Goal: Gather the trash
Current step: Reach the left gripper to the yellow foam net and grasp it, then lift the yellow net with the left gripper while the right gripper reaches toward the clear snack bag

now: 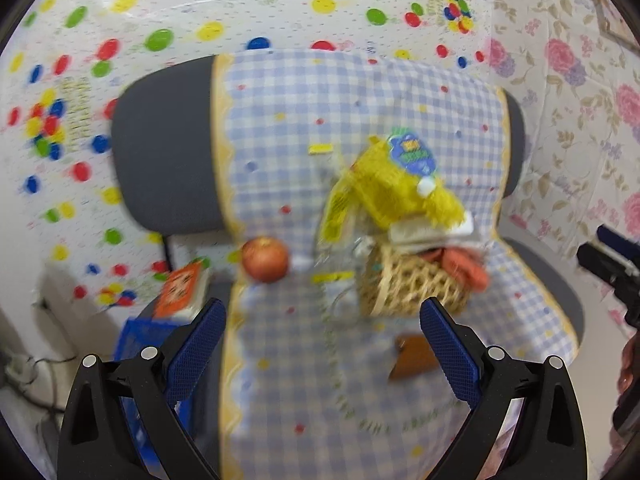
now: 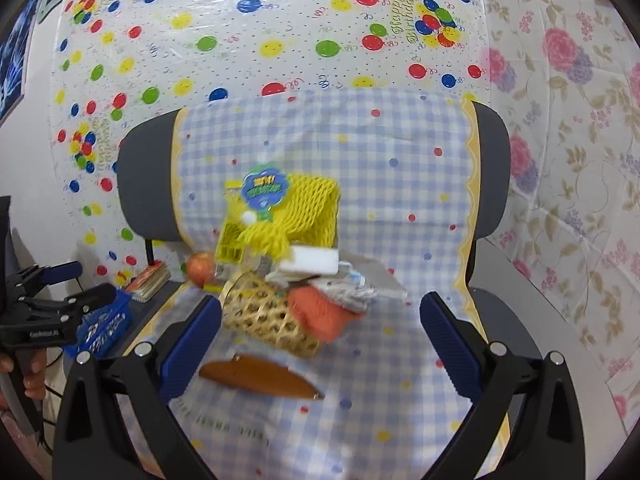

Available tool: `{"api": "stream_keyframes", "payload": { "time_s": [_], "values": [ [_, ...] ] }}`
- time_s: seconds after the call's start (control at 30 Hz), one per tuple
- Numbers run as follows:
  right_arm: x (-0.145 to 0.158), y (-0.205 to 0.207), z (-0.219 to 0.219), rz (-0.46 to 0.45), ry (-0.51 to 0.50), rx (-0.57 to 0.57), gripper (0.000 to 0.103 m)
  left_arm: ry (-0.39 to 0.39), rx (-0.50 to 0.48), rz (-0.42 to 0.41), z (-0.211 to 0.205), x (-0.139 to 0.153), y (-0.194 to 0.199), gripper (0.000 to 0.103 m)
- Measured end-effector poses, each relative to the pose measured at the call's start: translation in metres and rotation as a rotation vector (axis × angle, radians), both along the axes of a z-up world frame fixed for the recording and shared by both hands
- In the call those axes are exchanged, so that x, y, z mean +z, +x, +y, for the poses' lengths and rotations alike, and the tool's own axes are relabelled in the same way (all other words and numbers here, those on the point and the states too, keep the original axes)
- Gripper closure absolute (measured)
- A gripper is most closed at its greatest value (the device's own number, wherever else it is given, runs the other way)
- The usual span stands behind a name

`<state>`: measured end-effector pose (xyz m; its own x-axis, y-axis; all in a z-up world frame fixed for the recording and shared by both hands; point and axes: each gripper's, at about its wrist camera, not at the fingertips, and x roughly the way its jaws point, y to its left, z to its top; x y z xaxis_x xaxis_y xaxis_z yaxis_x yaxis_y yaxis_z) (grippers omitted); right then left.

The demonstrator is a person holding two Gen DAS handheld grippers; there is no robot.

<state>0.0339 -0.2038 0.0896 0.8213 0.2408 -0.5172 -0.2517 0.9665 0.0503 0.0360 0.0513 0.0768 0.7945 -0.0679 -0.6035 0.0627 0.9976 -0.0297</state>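
Two wrist views, both aimed down at one chair seat

Each fisheye looks forward between its own open fingers — the left from the chair's left, somewhat blurred, the right from its right. Both share the checked cloth (image 1: 280,360) (image 2: 400,200), the wicker basket (image 1: 404,288) (image 2: 264,312) and the balloon-print sheet (image 1: 160,12) (image 2: 240,40) behind — all near.

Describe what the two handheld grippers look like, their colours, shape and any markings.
Both match. The left gripper and right gripper each have two black plastic arms with triangular cut-outs and round silver fasteners, ending in blue, finely textured fingers. Seen from the right wrist camera, the left gripper's black body carries small white lettering, too blurred to read.
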Motion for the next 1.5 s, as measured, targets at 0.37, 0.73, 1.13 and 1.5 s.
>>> {"api": "stream_keyframes", "payload": {
  "time_s": [0.37, 0.73, 1.13, 1.5],
  "values": [
    [-0.008, 0.052, -0.015, 0.002, -0.059, -0.044, 0.006, -0.03, -0.169, -0.026, -0.045, 0.012, 0.114, 0.007],
    [-0.034, 0.068, -0.045, 0.082, -0.007, -0.071, 0.006, -0.107, -0.253, 0.093, -0.07, -0.014, 0.201, 0.011],
    [-0.017, 0.041, -0.051, 0.011, 0.006, -0.09, 0.006, -0.075, -0.314, -0.092, -0.089, 0.036, 0.164, 0.089],
    [0.0, -0.001, -0.04, -0.062, 0.069, -0.022, 0.006, -0.01, -0.17, -0.287, -0.032, 0.102, 0.028, 0.089]
  ]
}}
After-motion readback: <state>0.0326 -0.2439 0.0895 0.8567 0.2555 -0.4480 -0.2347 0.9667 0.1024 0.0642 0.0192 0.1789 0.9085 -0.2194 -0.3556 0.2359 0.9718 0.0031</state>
